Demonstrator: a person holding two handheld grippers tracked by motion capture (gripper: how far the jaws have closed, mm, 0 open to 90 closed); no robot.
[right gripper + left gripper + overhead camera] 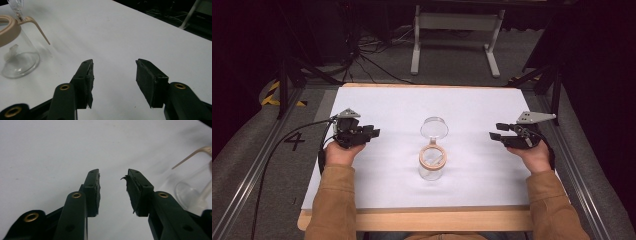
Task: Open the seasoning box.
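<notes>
A clear glass jar with a tan ring collar stands near the middle of the white table; its round glass lid is swung open behind it. The jar sits at the upper left of the right gripper view and the jar appears at the right edge of the left gripper view. My left gripper rests at the left of the table, open, with nothing between its jaws. My right gripper rests at the right, open and empty too. Both point inward, toward the jar.
A wooden board edge runs along the front under the white sheet. Metal rails flank the table. Behind it stand a white frame, cables and dark tripod legs on the floor.
</notes>
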